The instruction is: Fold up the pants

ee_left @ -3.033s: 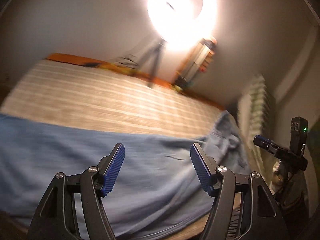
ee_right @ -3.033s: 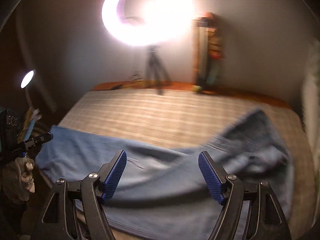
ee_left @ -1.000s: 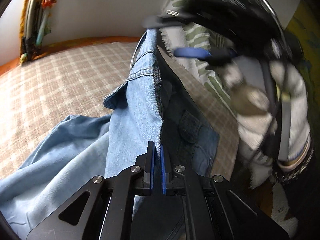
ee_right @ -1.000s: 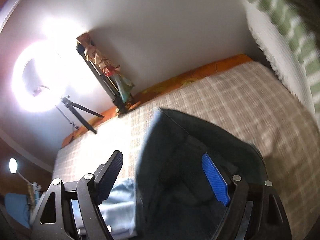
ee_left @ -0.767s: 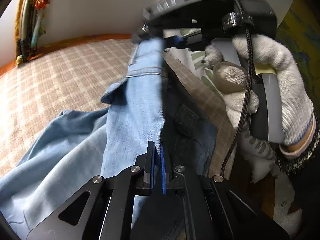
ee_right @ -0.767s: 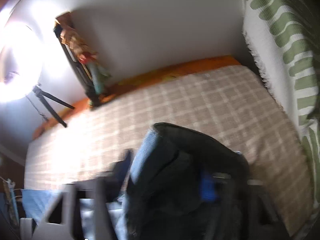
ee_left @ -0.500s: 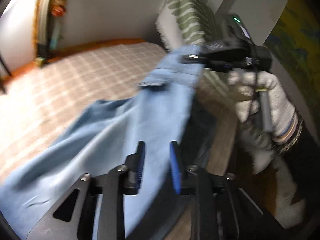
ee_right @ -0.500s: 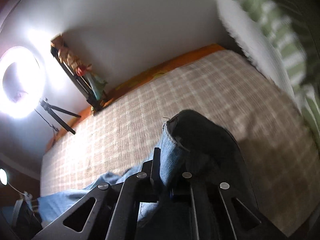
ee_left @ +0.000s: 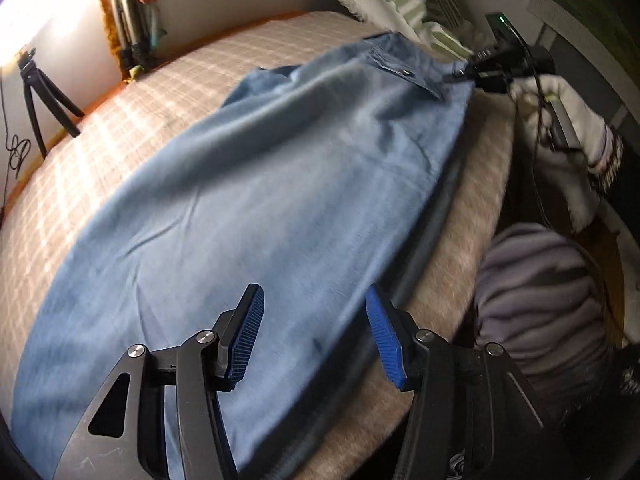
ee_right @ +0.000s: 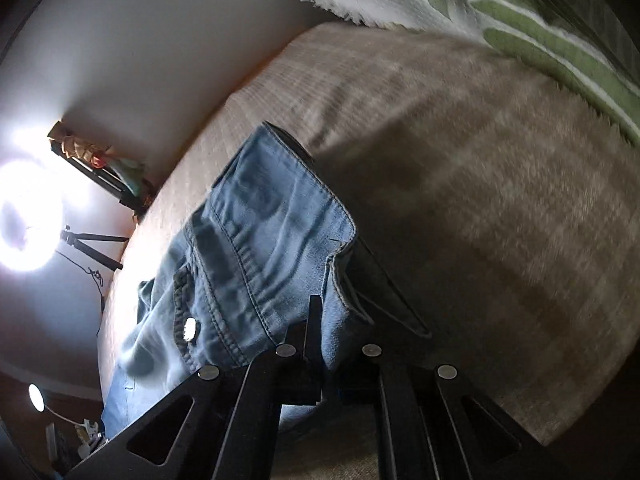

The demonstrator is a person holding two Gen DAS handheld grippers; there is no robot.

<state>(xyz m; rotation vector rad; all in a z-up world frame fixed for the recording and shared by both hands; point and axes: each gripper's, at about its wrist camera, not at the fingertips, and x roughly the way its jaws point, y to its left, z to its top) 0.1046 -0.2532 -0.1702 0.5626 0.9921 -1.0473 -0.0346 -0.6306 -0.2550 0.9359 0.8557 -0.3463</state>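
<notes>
Beige plaid cloth covers the bed (ee_left: 168, 92), which fills the ground ahead of both grippers and runs to a pale wall (ee_right: 168, 40) with an orange strip along its foot. Beyond the left gripper (ee_left: 314, 340), far off to its upper left, a black tripod (ee_left: 38, 96) stands at the bed's far edge, with a leaning bundle of poles (ee_left: 128, 24) next to it; in the right wrist view the same tripod carries a glaring ring light (ee_right: 26, 216). A green-and-white striped blanket (ee_right: 540, 24) lies past the bed's end, up and to the right of the right gripper (ee_right: 324, 348). The pants (ee_left: 256, 208), light blue denim, lie spread lengthwise on the bed straight ahead of the left gripper, mostly smooth with a few shallow creases, the near edge doubled over a darker layer. Its jaws stand apart above the cloth, having just been opening, with nothing pinched between the blue pads (ee_left: 248, 336). At the far end the right gripper (held by a gloved hand (ee_left: 560, 120)) is clamped tight on the waistband corner, where stitched seams and a metal snap (ee_right: 190, 328) show, the band raised slightly off the bed. A knee in striped grey fabric (ee_left: 536, 292) sits right of the left gripper.
</notes>
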